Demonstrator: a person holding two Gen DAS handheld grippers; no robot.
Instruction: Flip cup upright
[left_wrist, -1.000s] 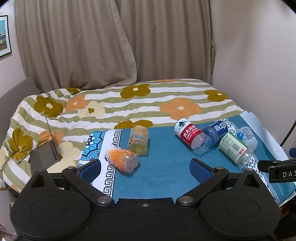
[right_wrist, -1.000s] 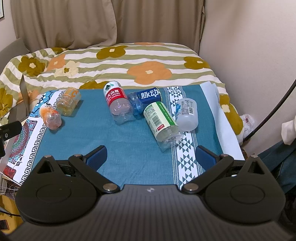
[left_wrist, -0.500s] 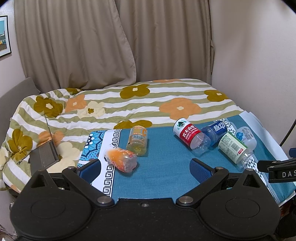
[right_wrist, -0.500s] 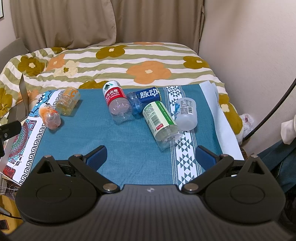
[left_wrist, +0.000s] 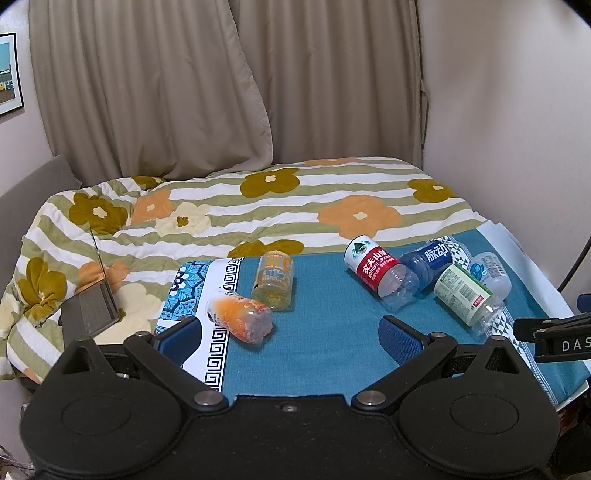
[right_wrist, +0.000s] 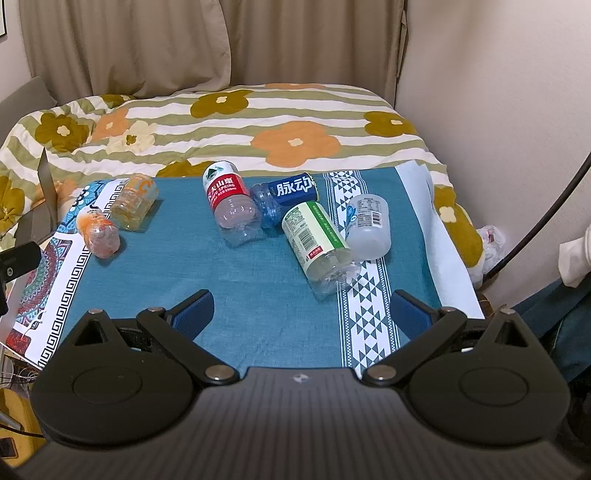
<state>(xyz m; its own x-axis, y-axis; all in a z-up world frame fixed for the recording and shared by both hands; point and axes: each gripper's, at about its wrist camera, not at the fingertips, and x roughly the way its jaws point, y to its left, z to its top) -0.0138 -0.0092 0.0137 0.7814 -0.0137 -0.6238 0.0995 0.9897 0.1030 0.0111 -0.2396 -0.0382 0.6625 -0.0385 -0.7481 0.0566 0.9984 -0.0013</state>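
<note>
Several cut-off bottle cups lie on their sides on a blue cloth (right_wrist: 258, 291): an orange one (left_wrist: 240, 319) (right_wrist: 98, 232), a yellow one (left_wrist: 274, 280) (right_wrist: 133, 202), a red-labelled one (left_wrist: 380, 273) (right_wrist: 229, 201), a blue-labelled one (left_wrist: 430, 260) (right_wrist: 286, 195), a green-labelled one (left_wrist: 465, 293) (right_wrist: 319, 243) and a white one (left_wrist: 491, 271) (right_wrist: 369, 225). My left gripper (left_wrist: 290, 334) is open and empty, just short of the orange cup. My right gripper (right_wrist: 301, 310) is open and empty, short of the green-labelled cup.
The cloth lies over a table that stands against a bed with a flowered striped quilt (left_wrist: 280, 199). A small grey radio (left_wrist: 90, 308) with an aerial rests on the quilt at left. A wall (right_wrist: 498, 110) is close on the right. Curtains hang behind.
Both grippers have drifted very slightly; the cups sit a touch higher and further left in the views. Nothing was taken hold of or let go.
</note>
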